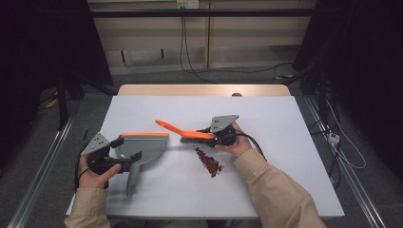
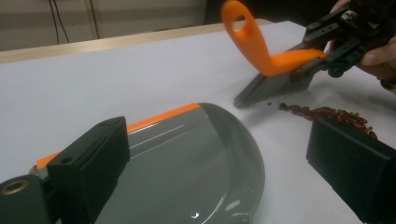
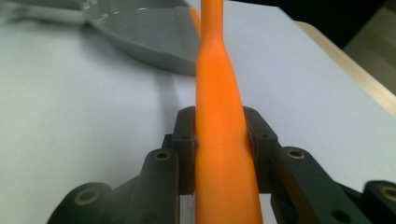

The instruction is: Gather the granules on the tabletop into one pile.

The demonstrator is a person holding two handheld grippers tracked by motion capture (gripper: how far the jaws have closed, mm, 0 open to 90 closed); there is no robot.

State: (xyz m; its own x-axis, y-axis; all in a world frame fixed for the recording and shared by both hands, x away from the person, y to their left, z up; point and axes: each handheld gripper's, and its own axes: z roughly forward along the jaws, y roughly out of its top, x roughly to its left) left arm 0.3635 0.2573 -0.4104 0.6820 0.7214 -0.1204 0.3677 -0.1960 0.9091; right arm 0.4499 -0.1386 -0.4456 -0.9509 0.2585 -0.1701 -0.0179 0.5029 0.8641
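Sweeping job, early stage by the look of it.

Right tongs [image 1: 215, 135] clenched on the orange-handled brush [image 1: 183, 131]; the right gripper view has both jaws pressed against the handle [image 3: 219, 140]. Brush head sits low at the far end of the spill, bristles [image 2: 271, 88] at or just off the table [image 1: 285, 156]; contact too fine to call.

Spill: a narrow trail of small dark red bits [image 1: 208, 162], beans or seeds perhaps, running from just below the brush toward the near right. All of it lies on the table surface, none seen in the pan.

Dustpan [image 1: 142, 145], grey with an orange lip, lies flat to the left of the spill, apart from it, handle pointing near. Pan interior looks clean [image 2: 187, 168].

Left tongs [image 1: 121, 154] released: jaws stand wide astride the pan's near part, not pressing on it as far as the left gripper view shows.

Judgement: brush is in hand and placed; pan not yet gripped nor set against the trail. The whole sweep into the pan is left to do.
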